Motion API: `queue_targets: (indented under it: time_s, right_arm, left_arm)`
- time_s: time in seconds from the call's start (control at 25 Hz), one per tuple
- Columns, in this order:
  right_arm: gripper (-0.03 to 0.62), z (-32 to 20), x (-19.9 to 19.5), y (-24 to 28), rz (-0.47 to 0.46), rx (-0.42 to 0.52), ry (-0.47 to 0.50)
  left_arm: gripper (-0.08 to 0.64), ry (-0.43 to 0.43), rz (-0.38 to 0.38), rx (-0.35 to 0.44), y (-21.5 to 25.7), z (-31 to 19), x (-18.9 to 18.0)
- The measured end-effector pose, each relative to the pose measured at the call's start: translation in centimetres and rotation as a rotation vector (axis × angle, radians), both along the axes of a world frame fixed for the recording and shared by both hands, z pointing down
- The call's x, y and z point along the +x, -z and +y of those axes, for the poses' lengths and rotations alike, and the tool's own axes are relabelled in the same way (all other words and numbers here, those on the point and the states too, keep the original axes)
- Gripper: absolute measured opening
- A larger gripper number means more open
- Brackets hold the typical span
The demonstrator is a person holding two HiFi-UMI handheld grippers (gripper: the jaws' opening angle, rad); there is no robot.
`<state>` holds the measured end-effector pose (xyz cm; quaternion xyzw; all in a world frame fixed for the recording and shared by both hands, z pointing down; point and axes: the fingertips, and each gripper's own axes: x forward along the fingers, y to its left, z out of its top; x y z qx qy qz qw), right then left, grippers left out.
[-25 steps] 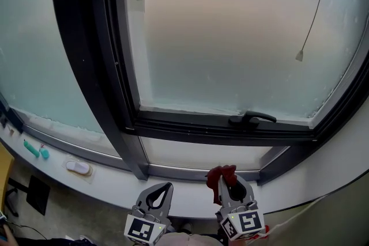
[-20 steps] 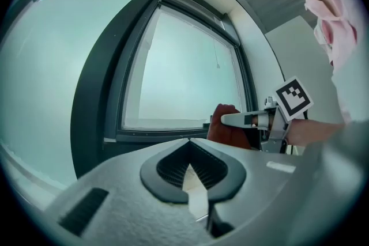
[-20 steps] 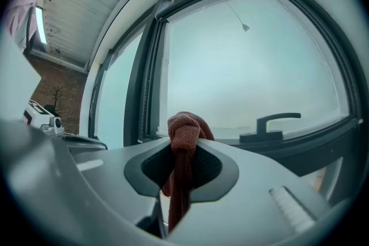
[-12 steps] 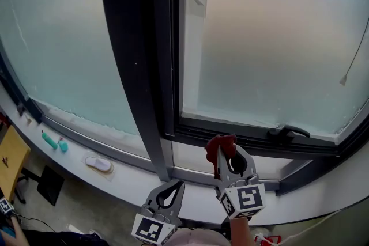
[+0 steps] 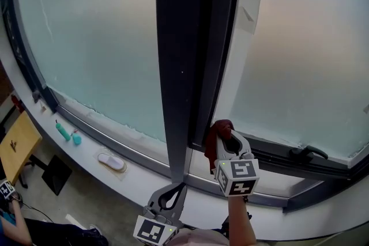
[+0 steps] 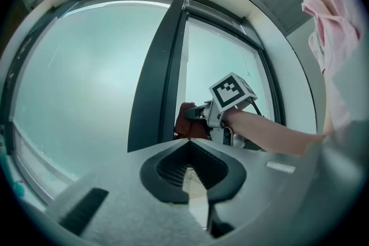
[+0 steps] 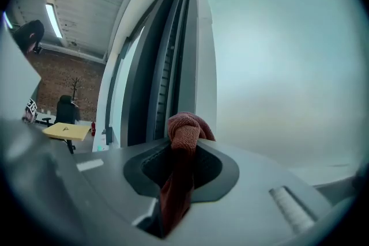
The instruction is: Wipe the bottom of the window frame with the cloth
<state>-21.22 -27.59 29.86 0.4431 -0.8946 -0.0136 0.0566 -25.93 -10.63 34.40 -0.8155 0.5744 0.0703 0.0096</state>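
1. Head view
   - The right gripper (image 5: 221,134) is clamped on the red cloth (image 5: 215,142); the cloth bunches as a wad at the jaw tips.
   - The wad sits at the left end of the right-hand sash, just beside the dark mullion (image 5: 179,66) and about level with the bottom rail of the window frame (image 5: 271,156); I cannot confirm contact from here.
   - The left gripper (image 5: 173,188) hangs low and near, over the white sill (image 5: 135,181), well apart from the rail.
   - A window handle (image 5: 308,152) lies on the rail further right.
   - Judgement: the step in hand is setting the cloth on the rail to start the stroke. Starting in this left corner looks sound; then draw rightward in one pass and lift over the handle rather than ploughing into it.

2. Left gripper view
   - The jaws are together with nothing between them, so this gripper is idle.
   - The other gripper and its cloth show beyond, close against the mullion.
   - Judgement: keep this one low and clear of the stroke path.

3. Right gripper view
   - The jaws are pinched on the cloth; a rounded knot stands proud of the tips and a tail hangs back through the opening.
   - The frosted glass (image 7: 277,66) lies right of the frame members.
   - Judgement: lead with the knot so fabric, not jaw, meets the rail; tilt down for firm pressure; the grip looks secure enough for dragging.
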Motion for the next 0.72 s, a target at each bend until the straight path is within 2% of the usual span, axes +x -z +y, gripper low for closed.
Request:
queue_targets:
  time_s: [0.16,0.36,0.56,0.72]
  right_arm:
    - [0.066,-1.7,-1.1,-2.1,0.079,-0.069,-0.025]
    - [0.066,-3.4,-1.1,-3.3,0.182,-0.111,-0.038]
    - [0.066,-4.8,-1.5,-4.6,0.328,-0.161,-0.067]
    - [0.064,-5.1,-1.7,-4.9,0.382,-0.219,-0.032]
  left_arm:
    - [-0.002,0.018,0.007,-0.007,-0.1,-0.5,-0.9]
    - [-0.002,0.004,0.006,-0.024,-0.6,-1.4,-0.9]
    - [-0.002,-0.013,0.019,-0.030,-0.7,-2.2,-0.4]
    - [-0.002,-0.027,0.028,-0.044,-1.0,-2.7,0.1]
